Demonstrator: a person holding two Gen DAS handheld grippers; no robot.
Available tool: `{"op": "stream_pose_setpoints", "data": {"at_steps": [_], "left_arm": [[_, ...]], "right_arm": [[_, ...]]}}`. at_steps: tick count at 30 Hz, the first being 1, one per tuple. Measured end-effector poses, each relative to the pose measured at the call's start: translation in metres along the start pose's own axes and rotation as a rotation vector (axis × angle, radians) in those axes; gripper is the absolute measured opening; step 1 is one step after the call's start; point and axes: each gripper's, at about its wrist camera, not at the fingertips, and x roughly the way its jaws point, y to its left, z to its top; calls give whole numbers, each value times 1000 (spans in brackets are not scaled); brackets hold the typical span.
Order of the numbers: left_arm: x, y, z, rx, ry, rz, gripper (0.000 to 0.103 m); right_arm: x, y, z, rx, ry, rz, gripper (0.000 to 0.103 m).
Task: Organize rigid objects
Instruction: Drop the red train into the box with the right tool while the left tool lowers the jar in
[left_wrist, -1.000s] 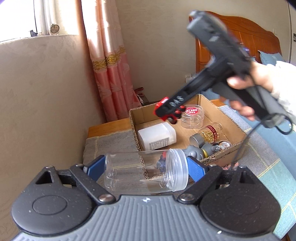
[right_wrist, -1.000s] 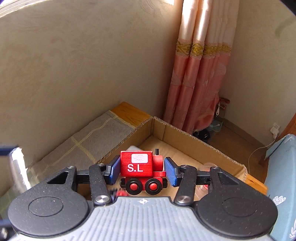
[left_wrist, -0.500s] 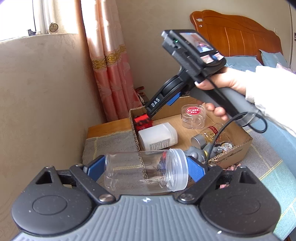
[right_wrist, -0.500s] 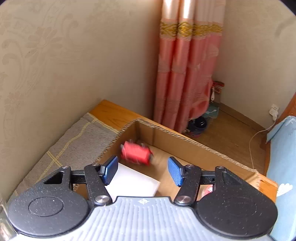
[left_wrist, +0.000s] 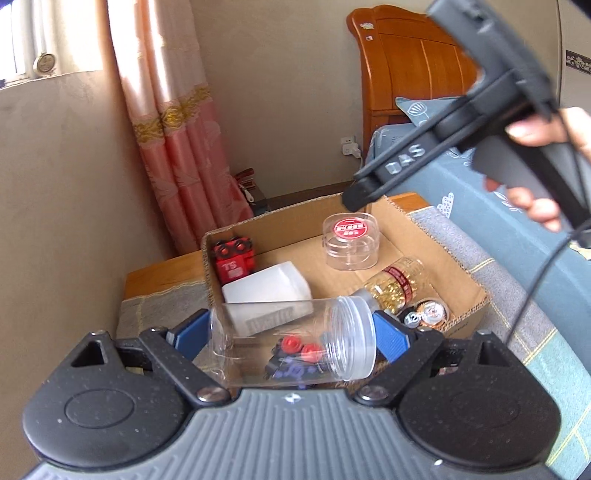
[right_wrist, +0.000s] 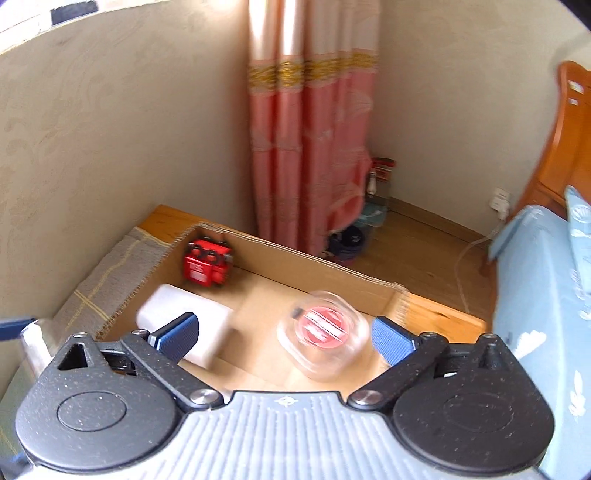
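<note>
My left gripper (left_wrist: 291, 332) is shut on a clear plastic jar (left_wrist: 291, 343) held sideways above the near edge of a cardboard box (left_wrist: 461, 280). My right gripper (right_wrist: 284, 332) is open and empty above the box (right_wrist: 314, 266); it also shows in the left wrist view (left_wrist: 354, 195). A red toy train (left_wrist: 234, 258) lies upturned in the box's far left corner, also seen in the right wrist view (right_wrist: 207, 262). A white bottle (right_wrist: 184, 314), a clear red-labelled container (right_wrist: 323, 332), and a gold-filled bottle (left_wrist: 395, 284) lie in the box.
The box sits on a grey checked cloth (right_wrist: 107, 269) over a wooden table by a beige wall. A pink curtain (right_wrist: 314, 129) hangs behind. A bed with blue bedding (left_wrist: 498, 236) and wooden headboard (left_wrist: 410, 70) stands to the right. Another toy shows through the jar (left_wrist: 295, 354).
My right gripper opened and dropped the red train into the box's far left corner, then rose and pulled back. My left gripper moved over the box's near edge with the jar.
</note>
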Motion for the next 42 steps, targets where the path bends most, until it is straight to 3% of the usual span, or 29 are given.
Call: {"op": "stream_pose_setpoints", "data": {"at_steps": [7, 14, 22, 29, 42], "left_arm": [[31, -9, 24, 35, 26, -7, 91], [49, -16, 47, 24, 60, -40, 91], [73, -26, 70, -52, 56, -79, 93], [76, -25, 64, -82, 77, -118, 93], [27, -6, 30, -53, 30, -51, 99]], "right_arm": [[-41, -21, -35, -19, 63, -39, 103], [-59, -12, -69, -75, 167, -58, 103], [-74, 5, -94, -116, 172, -52, 103], [-82, 4, -106, -100, 160, -49, 103], [-86, 4, -117, -4, 94, -11, 103]]}}
